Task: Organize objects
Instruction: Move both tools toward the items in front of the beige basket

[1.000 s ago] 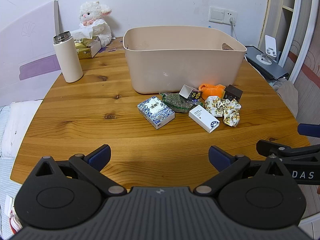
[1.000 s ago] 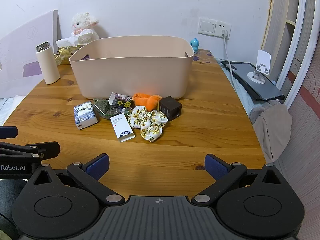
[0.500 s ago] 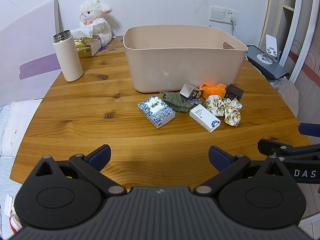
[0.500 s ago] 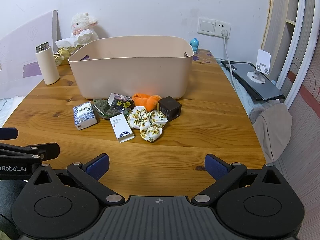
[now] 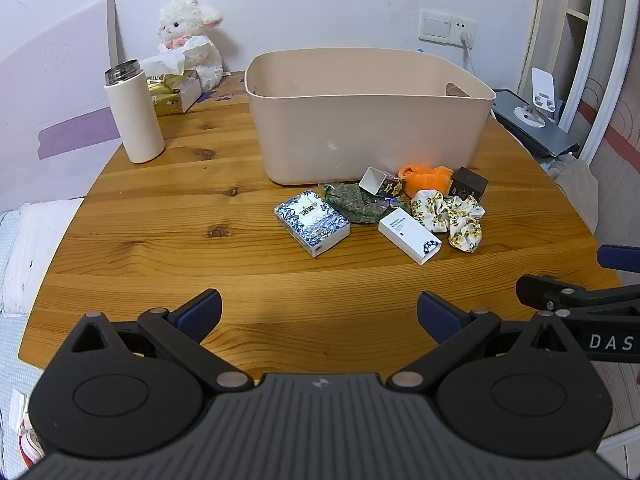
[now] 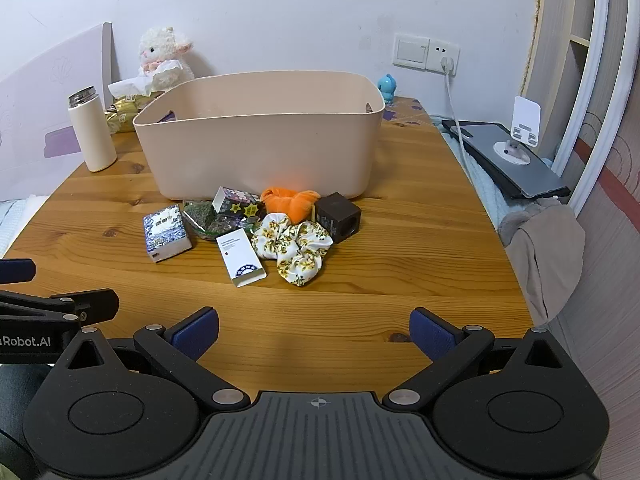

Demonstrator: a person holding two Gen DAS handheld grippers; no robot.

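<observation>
Clutter lies in a tight heap on the table against the bin's near wall: ahead and right of the left gripper, dead ahead of the right gripper, both gaping and empty. The white box lies nearest, its long axis pointing roughly toward the right gripper, which I judge closer. Bare wood separates grippers from heap, and the bin's open top is clear.

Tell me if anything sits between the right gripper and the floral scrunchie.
Nothing visible does. The right gripper is open over bare table, and the floral scrunchie lies at the near edge of the pile, with the white box just left of it.
</observation>
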